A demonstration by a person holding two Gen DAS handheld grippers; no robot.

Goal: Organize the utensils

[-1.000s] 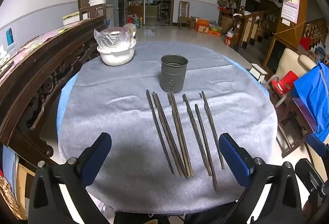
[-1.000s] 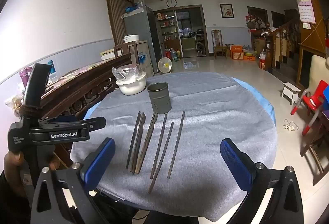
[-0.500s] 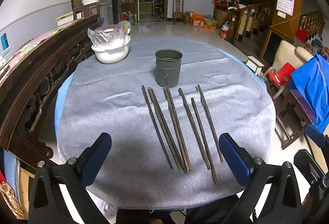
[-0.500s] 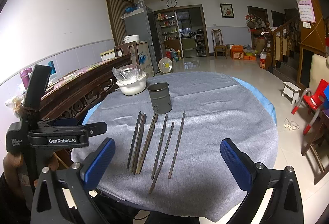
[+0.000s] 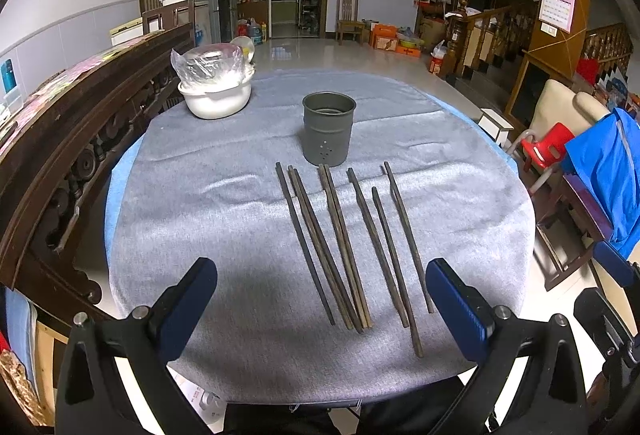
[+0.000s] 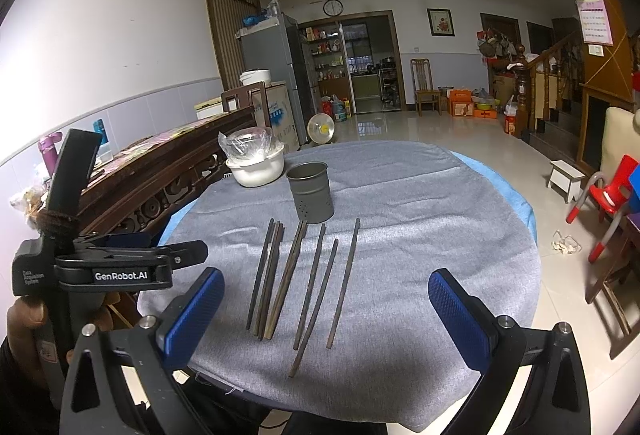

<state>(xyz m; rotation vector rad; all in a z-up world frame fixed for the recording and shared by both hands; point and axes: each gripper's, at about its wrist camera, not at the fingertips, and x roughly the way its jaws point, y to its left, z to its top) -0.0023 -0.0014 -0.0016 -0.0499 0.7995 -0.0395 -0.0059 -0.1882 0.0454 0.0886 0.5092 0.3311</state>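
Several dark chopsticks [image 5: 344, 243] [image 6: 304, 279] lie side by side on the grey cloth of a round table [image 5: 200, 203] [image 6: 440, 235]. Just beyond their far tips stands a grey metal utensil cup [image 5: 329, 129] [image 6: 310, 192] with small holes, upright and with nothing showing in it. My left gripper [image 5: 320, 299] hovers open over the near ends of the chopsticks, nothing between its blue pads. My right gripper [image 6: 326, 309] is open too, held back over the table's near edge. In the right wrist view the left gripper's black body [image 6: 108, 271] shows at the left, held by a hand.
A white bowl [image 5: 216, 95] [image 6: 256, 167] under plastic wrap sits at the table's far left. A carved dark wooden bench back [image 5: 72, 139] runs close along the left side. Chairs and a blue cloth [image 5: 600, 171] stand to the right.
The left wrist view has tilted slightly, so the cup and chopsticks sit a little higher in frame. The right gripper has barely moved. Both grippers stay open.
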